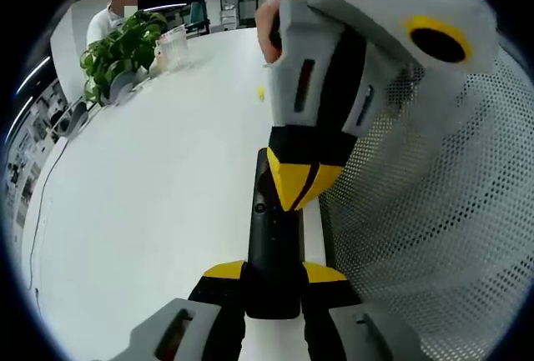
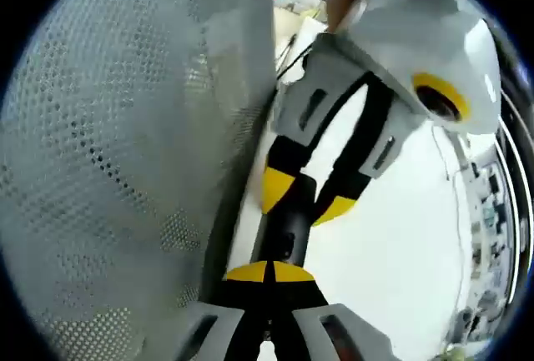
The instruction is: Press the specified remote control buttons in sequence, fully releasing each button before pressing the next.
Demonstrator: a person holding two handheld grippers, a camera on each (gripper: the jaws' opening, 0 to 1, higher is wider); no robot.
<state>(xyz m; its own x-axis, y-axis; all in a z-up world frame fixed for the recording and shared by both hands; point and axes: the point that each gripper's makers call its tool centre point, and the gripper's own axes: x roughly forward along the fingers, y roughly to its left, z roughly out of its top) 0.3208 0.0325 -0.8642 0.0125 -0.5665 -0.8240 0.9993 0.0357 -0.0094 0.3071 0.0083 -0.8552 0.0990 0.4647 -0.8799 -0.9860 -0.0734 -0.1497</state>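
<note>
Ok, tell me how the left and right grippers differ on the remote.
Left gripper: jaws apart, clamping the remote's end between them. Right gripper: jaws shut together, tips on the remote's face. The left lies along the remote; the right meets it from the opposite end. Both have yellow tips.

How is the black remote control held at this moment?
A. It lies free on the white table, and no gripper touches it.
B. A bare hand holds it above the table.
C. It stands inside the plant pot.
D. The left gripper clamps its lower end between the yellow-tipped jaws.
D: in the left gripper view the left gripper has its yellow-tipped jaws on both sides of the remote control, while the closed tips of the right gripper meet its upper part.
</note>
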